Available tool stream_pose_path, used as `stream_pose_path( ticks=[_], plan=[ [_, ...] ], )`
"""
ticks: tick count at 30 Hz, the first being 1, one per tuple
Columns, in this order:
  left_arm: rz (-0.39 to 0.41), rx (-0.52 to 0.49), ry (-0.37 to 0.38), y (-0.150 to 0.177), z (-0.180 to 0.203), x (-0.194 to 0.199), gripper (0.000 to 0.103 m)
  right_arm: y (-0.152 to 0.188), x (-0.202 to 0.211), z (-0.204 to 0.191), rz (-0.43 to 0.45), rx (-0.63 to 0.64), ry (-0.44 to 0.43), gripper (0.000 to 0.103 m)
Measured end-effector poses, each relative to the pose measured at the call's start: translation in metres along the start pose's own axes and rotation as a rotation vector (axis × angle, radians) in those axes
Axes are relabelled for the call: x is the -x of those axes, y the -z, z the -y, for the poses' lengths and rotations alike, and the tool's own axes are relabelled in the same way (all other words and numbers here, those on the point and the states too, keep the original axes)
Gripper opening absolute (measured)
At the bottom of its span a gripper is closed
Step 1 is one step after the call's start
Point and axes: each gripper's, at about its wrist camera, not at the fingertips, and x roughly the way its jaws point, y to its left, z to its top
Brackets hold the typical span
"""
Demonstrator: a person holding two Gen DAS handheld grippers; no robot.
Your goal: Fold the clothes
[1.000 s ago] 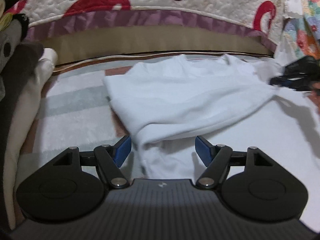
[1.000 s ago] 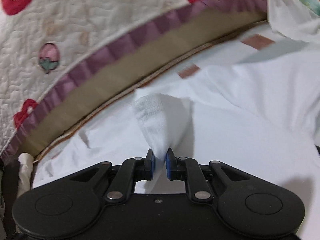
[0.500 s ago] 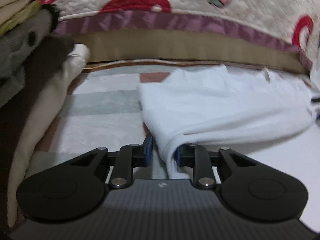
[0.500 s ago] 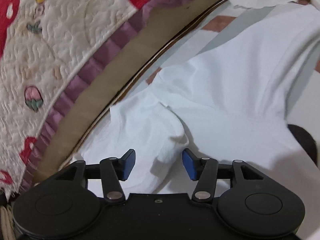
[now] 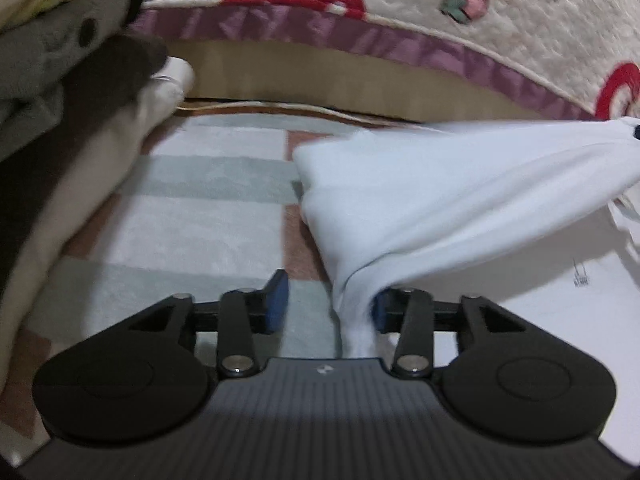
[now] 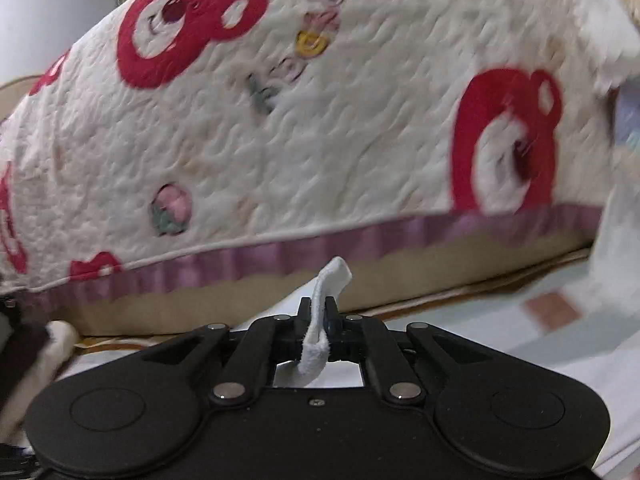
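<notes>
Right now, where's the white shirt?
Left wrist view: white shirt lies right of centre on the checked mat, below the quilt, its near corner between the left hand-held gripper fingers.

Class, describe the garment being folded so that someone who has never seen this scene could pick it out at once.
Start at the cream quilt with red bears and a purple hem, then look below it to the pale checked mat. On the mat lies the white garment, one end pulled up and to the right. Unlike the grey, brown and cream clothes pile at the left, it is plain white.
</notes>
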Motion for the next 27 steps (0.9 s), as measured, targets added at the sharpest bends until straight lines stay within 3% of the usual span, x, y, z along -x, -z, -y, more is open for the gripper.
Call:
stream_pose_path(
  ticks=[4, 8, 11, 14, 17, 19, 22, 27],
  plan=[
    [0.003, -0.112, -0.055, 0.002, 0.014, 0.001, 0.04, 0.014, -0.019, 0.021, -0.128, 0.01, 0.086, 0.006],
    [-0.016, -0.058, -0.071, -0.004, 0.01, 0.009, 0.032, 0.038, -0.032, 0.023, -0.228, 0.061, 0.141, 0.006],
    [-0.074, -0.013, -0.074, -0.006, 0.008, 0.01, 0.032, 0.045, -0.033, 0.027, -0.246, 0.049, 0.158, 0.006],
    [-0.16, 0.021, -0.041, -0.01, 0.0, 0.011, 0.035, 0.051, -0.03, 0.029, -0.273, 0.082, 0.177, 0.006],
    [-0.22, 0.037, 0.039, -0.024, -0.01, 0.024, 0.041, 0.054, -0.029, 0.03, -0.285, 0.098, 0.179, 0.006],
    [-0.198, 0.038, 0.075, -0.034, -0.013, 0.038, 0.043, 0.054, -0.03, 0.031, -0.288, 0.085, 0.178, 0.006],
    [-0.106, 0.101, 0.116, -0.054, -0.021, 0.049, 0.058, 0.057, -0.031, 0.034, -0.29, 0.063, 0.175, 0.006],
    [-0.037, 0.292, 0.17, -0.087, -0.04, 0.001, 0.064, 0.062, -0.031, 0.035, -0.308, 0.068, 0.155, 0.007]
  ],
)
